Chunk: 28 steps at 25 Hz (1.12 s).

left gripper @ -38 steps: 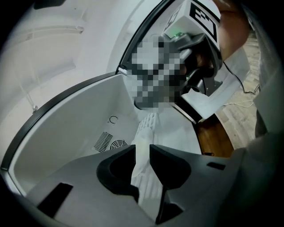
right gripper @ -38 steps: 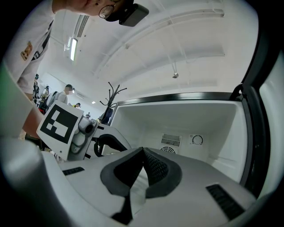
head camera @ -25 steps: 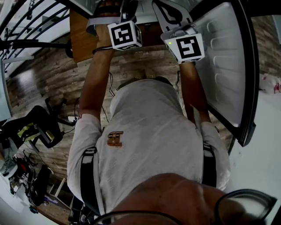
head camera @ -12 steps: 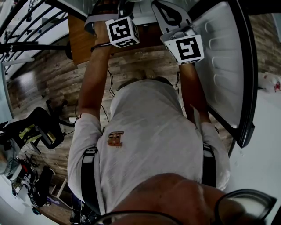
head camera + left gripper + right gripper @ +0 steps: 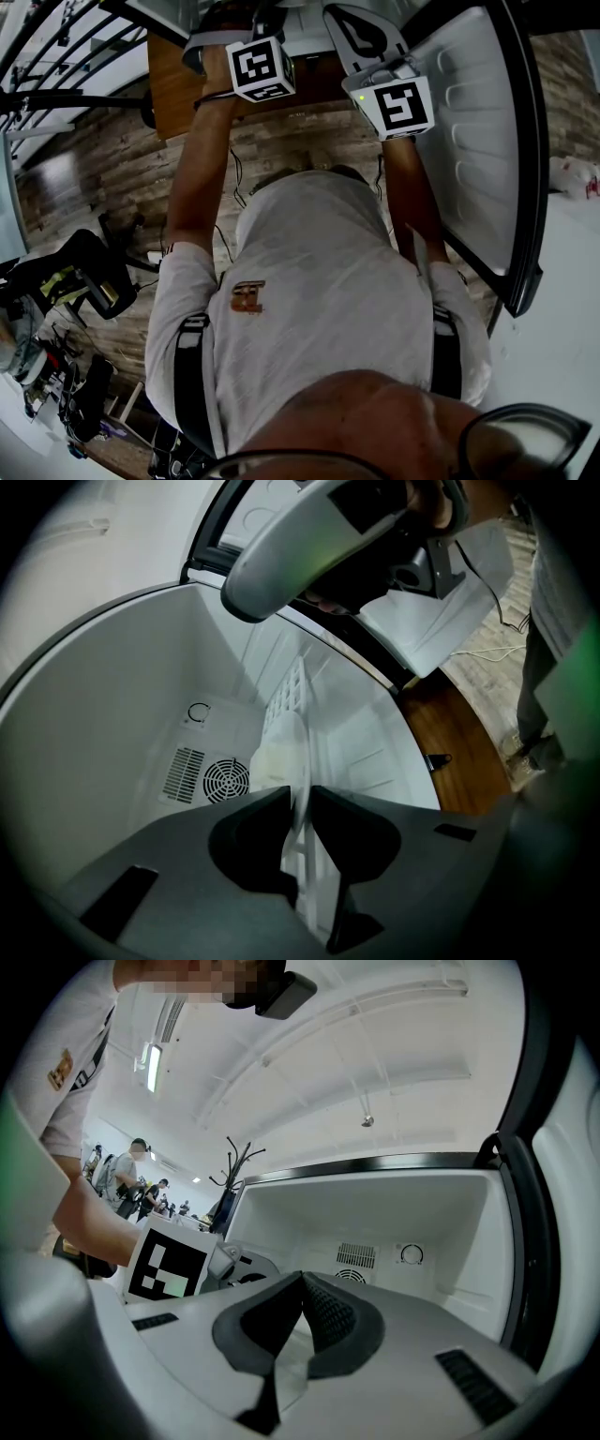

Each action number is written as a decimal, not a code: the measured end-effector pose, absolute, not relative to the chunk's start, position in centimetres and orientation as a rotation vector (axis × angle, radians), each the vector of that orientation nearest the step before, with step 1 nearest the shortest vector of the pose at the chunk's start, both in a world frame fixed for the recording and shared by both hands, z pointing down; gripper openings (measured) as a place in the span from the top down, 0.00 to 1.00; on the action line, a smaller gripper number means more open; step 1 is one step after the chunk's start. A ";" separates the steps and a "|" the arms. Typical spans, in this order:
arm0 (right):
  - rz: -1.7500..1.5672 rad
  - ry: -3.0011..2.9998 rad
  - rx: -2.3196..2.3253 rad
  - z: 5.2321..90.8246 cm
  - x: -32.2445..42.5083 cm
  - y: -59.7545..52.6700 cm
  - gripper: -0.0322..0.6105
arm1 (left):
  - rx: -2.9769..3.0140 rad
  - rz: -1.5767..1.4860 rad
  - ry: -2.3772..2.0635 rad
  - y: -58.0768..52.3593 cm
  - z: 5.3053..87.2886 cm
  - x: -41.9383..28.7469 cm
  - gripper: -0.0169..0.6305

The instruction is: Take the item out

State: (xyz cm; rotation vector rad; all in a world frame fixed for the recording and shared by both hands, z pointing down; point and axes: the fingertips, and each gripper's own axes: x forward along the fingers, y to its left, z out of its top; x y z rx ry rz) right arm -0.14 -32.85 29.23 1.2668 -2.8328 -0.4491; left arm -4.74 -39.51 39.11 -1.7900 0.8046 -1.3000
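Left gripper [image 5: 302, 797] – reached into the open fridge [image 5: 375, 1206], jaws closing on a thin pale item [image 5: 279, 754], whose edge fills the narrow gap between the pads. Item – inside the fridge, edge-on, running from the jaws toward the back wall, where it shows just beside the fan grille [image 5: 226, 781]; what it is cannot be told. Right gripper [image 5: 301, 1279] – also at the fridge mouth beside the left one, jaws closed tip to tip, gripping nothing; door [image 5: 478, 141] swung wide on the person's right.

One fridge [image 5: 309, 1206] with one open door [image 5: 478, 141], one white shelf [image 5: 281, 752], one fan grille [image 5: 226, 781], one coat stand [image 5: 239, 1162].
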 end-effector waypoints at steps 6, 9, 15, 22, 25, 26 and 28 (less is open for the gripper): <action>-0.384 -2.814 1.278 29.9 0.1 -32.9 0.90 | -1.803 -1.278 0.811 -39.0 39.1 -4.6 0.86; -0.406 -2.822 1.272 29.8 0.0 -32.9 0.90 | -1.811 -1.271 0.815 -38.7 38.9 -4.6 0.86; -0.436 -2.832 1.261 29.7 -0.2 -32.9 0.90 | -1.798 -1.232 0.823 -38.3 38.4 -4.5 0.90; -0.397 -2.824 1.271 29.8 -0.2 -32.8 0.90 | -1.770 -1.198 0.825 -38.1 37.0 -4.3 0.93; -0.375 -2.819 1.281 29.8 -0.2 -32.8 0.90 | -1.735 -1.206 0.806 -37.9 37.2 -4.3 0.93; -0.368 -2.816 1.284 29.9 -0.1 -32.8 0.90 | -1.719 -1.208 0.797 -37.8 37.3 -4.2 0.93; -0.390 -2.816 1.281 29.9 -0.1 -32.7 0.90 | -1.687 -1.210 0.779 -37.5 37.5 -4.2 0.93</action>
